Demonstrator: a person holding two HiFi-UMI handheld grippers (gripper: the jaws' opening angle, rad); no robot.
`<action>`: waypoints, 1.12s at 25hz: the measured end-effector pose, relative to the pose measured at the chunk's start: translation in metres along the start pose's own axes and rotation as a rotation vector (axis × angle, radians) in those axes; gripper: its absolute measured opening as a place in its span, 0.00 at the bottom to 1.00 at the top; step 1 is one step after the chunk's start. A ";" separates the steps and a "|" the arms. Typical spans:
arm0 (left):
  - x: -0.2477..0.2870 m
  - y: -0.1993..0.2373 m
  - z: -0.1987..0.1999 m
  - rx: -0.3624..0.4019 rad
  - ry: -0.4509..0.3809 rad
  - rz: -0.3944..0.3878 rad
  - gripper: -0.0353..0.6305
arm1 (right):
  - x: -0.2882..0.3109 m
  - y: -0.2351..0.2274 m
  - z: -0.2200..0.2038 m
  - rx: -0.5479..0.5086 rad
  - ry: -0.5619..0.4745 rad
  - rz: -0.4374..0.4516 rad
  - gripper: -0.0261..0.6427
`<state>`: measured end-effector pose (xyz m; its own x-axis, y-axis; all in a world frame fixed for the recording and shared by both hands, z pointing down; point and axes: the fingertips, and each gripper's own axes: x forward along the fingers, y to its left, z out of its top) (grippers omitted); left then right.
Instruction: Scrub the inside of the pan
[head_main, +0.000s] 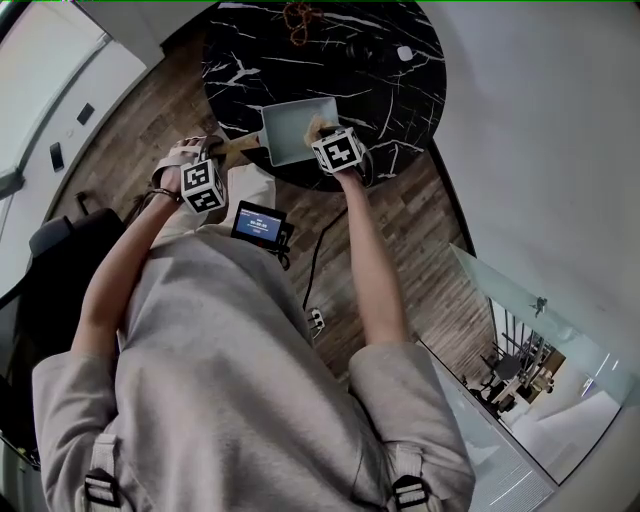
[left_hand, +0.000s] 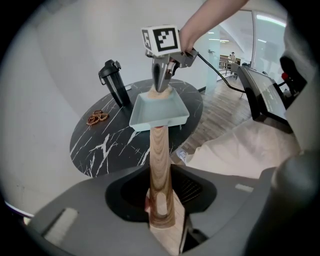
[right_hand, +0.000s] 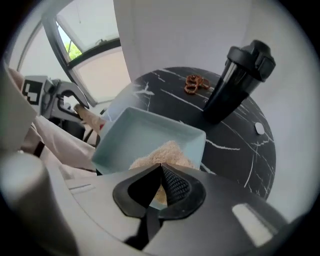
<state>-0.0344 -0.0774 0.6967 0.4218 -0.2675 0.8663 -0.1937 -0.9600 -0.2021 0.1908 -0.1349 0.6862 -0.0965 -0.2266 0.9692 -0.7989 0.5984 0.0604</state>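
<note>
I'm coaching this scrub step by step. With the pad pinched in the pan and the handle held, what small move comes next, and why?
Probably draw the right hand-held gripper back, dragging the beige pad across the pan floor. The pad sits at the far wall, most of the floor looks bare, and the left hand-held gripper steadies the wooden handle.
</note>
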 end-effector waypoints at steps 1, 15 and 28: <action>0.000 0.001 0.000 -0.002 0.002 0.001 0.25 | 0.007 -0.003 -0.010 -0.009 0.046 -0.004 0.06; 0.005 0.000 -0.002 -0.019 0.039 -0.019 0.25 | 0.037 0.021 -0.051 0.031 0.230 0.092 0.06; 0.008 -0.003 -0.004 -0.025 0.064 -0.044 0.25 | 0.047 0.100 -0.023 0.005 0.266 0.347 0.06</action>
<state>-0.0340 -0.0765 0.7062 0.3730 -0.2184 0.9018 -0.1983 -0.9682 -0.1525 0.1201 -0.0678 0.7431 -0.2040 0.1941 0.9595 -0.7487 0.6006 -0.2807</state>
